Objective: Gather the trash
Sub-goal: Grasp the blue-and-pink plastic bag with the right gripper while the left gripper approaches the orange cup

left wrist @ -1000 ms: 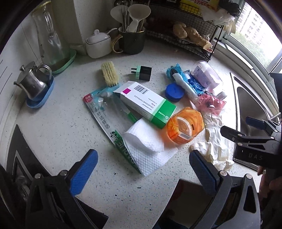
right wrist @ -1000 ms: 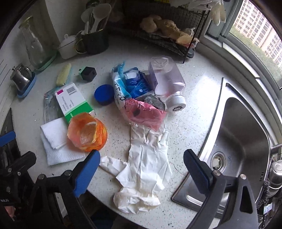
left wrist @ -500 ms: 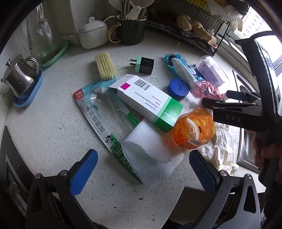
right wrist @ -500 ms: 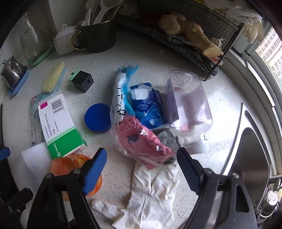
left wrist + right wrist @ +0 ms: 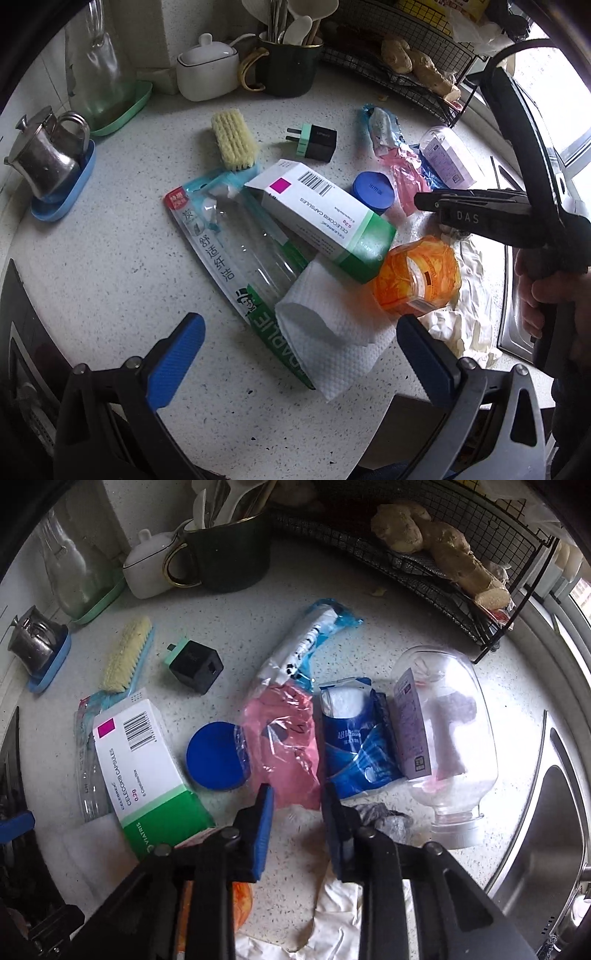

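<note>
On speckled counter [image 5: 110, 258], one medicine box [image 5: 325, 218], one blue lid [image 5: 372, 189], one brush [image 5: 233, 142]

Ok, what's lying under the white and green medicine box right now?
The medicine box lies across a clear toothbrush package, and its green end overlaps the white paper towel. Whatever else sits beneath the box is covered.

The white and green medicine box [image 5: 147, 771] is showing "CELECOXIB CAPSULES", "0.2g", "VIATRIS" and a barcode. The toothbrush pack [image 5: 236, 266] is carrying Chinese characters reading "舒适纤洁". The right tongs [image 5: 476, 216] are bearing the letters "DAS".
</note>
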Available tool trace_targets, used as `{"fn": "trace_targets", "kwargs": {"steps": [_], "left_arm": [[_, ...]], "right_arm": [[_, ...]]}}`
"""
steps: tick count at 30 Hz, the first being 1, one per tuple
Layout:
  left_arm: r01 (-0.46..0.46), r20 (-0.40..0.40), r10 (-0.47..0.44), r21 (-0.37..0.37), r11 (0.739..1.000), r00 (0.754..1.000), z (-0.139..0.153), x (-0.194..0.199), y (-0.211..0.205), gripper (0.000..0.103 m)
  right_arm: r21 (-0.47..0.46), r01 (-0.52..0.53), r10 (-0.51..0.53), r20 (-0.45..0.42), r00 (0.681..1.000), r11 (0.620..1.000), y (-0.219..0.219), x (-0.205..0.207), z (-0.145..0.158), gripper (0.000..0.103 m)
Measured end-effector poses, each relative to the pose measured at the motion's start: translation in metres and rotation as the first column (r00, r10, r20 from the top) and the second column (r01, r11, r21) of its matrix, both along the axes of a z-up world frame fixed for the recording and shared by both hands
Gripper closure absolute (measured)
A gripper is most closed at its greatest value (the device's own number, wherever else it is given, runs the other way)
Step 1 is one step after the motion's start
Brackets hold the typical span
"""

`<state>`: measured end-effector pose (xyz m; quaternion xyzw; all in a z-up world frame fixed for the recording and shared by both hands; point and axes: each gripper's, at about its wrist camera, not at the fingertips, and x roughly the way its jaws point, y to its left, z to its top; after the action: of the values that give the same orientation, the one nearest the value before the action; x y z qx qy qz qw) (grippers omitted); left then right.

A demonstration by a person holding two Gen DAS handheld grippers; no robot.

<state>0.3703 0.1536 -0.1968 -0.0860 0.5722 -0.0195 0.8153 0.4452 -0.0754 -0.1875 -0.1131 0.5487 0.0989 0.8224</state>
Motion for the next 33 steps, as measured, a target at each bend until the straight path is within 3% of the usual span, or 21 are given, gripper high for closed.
{"fn": "trace_targets", "kwargs": {"steps": [1, 4, 14, 22, 33], "left_arm": [[-0.001, -0.001, 0.001, -0.001, 1.000, 1.000, 0.000, 0.000, 0.001, 0.000], [-0.008, -0.001, 0.008, -0.008, 1.000, 1.000, 0.000, -0.002, 0.003, 0.000], [0.024, 0.037, -0.023, -0.022, 0.999, 0.999, 0.017, -0.003, -0.006, 0.000], [0.084, 0.057, -0.083, -0.021, 0.996, 0.995, 0.026, -0.004, -0.027, 0.000], [0.200, 0.047, -0.200, 0.008, 0.980, 0.979, 0.019, 0.003, -0.066, 0.000]], "right_arm": [[0.008, 0.007, -0.007, -0.001, 1.000, 1.000, -0.001, -0.001, 0.001, 0.096], [0.035, 0.032, -0.033, 0.002, 0.999, 0.999, -0.017, -0.004, 0.008, 0.098], [0.122, 0.061, -0.068, 0.055, 0.996, 0.991, -0.050, -0.033, 0.057, 0.099], [0.132, 0.057, -0.068, 0.078, 0.995, 0.990, -0.071, -0.070, 0.087, 0.099], [0.245, 0.161, -0.203, 0.158, 0.966, 0.956, -0.118, -0.118, 0.127, 0.100]]}}
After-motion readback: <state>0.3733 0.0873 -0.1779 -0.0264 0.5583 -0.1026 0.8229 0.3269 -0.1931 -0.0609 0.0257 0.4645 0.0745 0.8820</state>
